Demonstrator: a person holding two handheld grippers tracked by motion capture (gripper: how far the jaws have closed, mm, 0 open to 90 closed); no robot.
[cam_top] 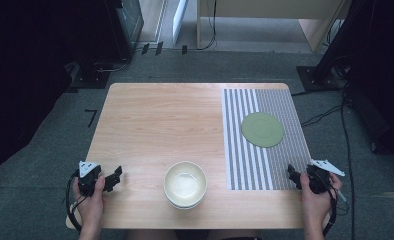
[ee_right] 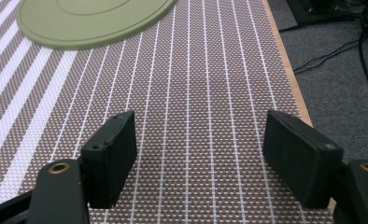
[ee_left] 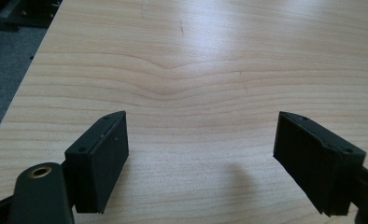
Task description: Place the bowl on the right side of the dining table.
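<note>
Bowls [cam_top: 185,184] stacked near tabletop [cam_top: 155,120] edge may tip; we hold both tools [cam_top: 110,179] [cam_top: 296,176] apart, empty.

Tabletop [cam_top: 150,120] layout: placemat [cam_top: 280,170] on the right half, carrying a plate [cam_top: 262,129] toward its far end; stacked bowls [cam_top: 185,184] at near centre, just left of the placemat.

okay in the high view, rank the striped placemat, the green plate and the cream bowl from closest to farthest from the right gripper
1. Striped placemat: directly under the right gripper, at the table's right side.
2. Green plate: on the placemat, farther up the table.
3. Cream bowl: at the near edge, toward the table's middle.
</note>
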